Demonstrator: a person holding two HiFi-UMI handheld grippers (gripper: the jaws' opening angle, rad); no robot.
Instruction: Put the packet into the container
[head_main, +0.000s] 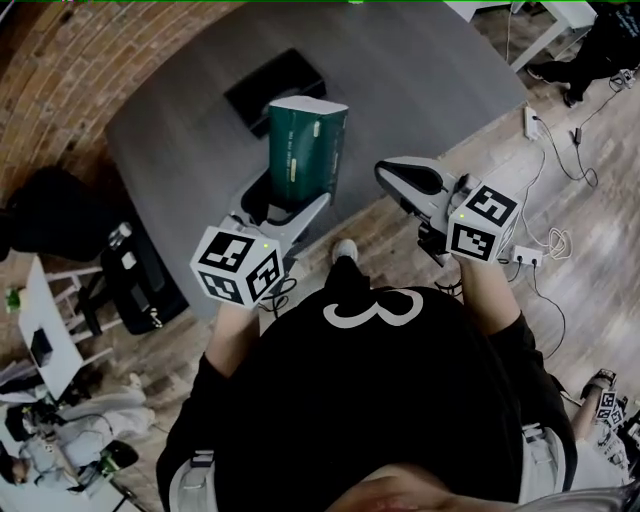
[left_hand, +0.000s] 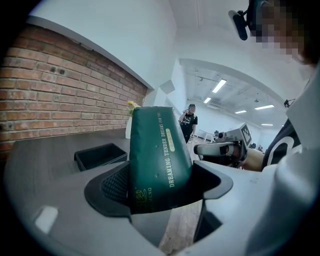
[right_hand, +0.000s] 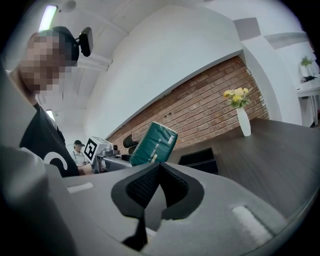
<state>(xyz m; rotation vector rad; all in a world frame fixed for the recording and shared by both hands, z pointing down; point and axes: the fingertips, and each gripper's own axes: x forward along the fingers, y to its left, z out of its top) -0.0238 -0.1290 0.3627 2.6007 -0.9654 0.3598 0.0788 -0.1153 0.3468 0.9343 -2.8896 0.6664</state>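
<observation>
A dark green packet (head_main: 306, 150) with gold print is held upright above the near edge of the grey table (head_main: 400, 70). My left gripper (head_main: 278, 208) is shut on its lower end; in the left gripper view the packet (left_hand: 159, 157) fills the space between the jaws of the left gripper (left_hand: 159, 192). A black rectangular container (head_main: 276, 88) sits on the table just beyond the packet, also visible as the container (left_hand: 100, 156) and the container (right_hand: 200, 159). My right gripper (head_main: 405, 177) hovers to the right with jaws closed and empty; its own view shows the right gripper (right_hand: 159, 187) pads meeting.
A white vase with yellow flowers (right_hand: 243, 120) stands on the table by the brick wall (head_main: 60, 60). Wooden floor with a power strip and cables (head_main: 535, 240) lies to the right. People stand in the background (left_hand: 188, 122). A black chair and white shelf (head_main: 60, 320) are at left.
</observation>
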